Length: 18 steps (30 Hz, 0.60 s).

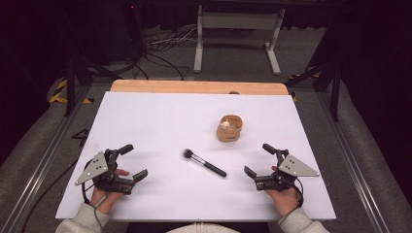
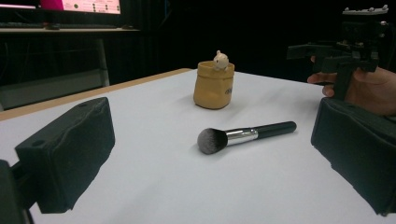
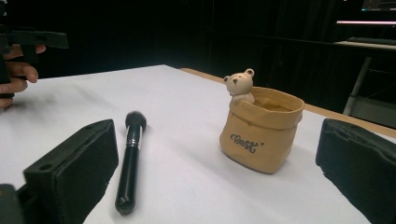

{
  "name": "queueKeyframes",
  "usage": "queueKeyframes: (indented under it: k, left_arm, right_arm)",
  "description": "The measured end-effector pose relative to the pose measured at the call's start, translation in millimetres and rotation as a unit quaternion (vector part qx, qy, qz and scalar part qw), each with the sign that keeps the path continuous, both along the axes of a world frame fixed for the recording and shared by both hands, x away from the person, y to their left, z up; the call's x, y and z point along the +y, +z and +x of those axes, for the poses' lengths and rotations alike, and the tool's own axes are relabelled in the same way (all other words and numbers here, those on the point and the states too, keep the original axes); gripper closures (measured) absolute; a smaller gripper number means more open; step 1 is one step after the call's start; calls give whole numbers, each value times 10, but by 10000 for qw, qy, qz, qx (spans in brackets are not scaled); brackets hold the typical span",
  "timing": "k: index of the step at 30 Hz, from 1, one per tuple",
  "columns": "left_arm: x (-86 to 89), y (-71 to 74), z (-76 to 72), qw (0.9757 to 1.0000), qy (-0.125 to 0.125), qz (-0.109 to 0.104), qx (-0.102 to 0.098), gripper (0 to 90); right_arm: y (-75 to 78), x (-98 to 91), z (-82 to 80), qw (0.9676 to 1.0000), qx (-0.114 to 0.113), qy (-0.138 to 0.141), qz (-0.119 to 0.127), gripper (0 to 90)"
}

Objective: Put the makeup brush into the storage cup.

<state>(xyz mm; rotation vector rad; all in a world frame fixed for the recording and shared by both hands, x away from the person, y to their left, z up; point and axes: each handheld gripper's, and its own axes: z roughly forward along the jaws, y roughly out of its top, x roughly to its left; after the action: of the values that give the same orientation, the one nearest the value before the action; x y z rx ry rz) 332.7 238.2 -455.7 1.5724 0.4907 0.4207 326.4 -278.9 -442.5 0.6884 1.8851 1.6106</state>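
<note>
A makeup brush (image 1: 204,163) with a black handle and dark bristles lies flat mid-table, bristles toward the far left. Behind it to the right stands a tan sack-shaped pot (image 1: 230,128) with a small bear figure on its rim. My left gripper (image 1: 135,162) rests at the left, open and holding nothing, and my right gripper (image 1: 259,160) does the same at the right. The left gripper view shows the brush (image 2: 243,136) between the wide jaws and the pot (image 2: 214,86) beyond. In the right gripper view the brush (image 3: 128,158) lies left of the pot (image 3: 259,135).
A white sheet (image 1: 160,116) covers the table, with a strip of wooden edge (image 1: 194,86) at the far side. Beyond it are a white metal frame (image 1: 238,29) and cables (image 1: 160,53) on the floor. Dark rails run along both sides.
</note>
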Motion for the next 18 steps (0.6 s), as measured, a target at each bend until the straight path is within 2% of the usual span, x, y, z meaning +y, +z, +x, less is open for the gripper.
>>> queueKeyframes:
  k: [2,4,12,18]
  left_arm:
    - [1,-1,1,10000,12,3,4,2]
    - [-1,-7,1,10000,37,12,15,2]
    - [1,4,-14,10000,17,25,33,2]
    - [7,10,-15,10000,48,42,-46,2]
  right_arm:
    - [11,8,3,10000,-2,19,22,0]
    - [43,28,7,9999,101,66,25,0]
    - [213,163,56,9997,-39,175,152,0]
    - [313,322,131,9990,59,344,294,0]
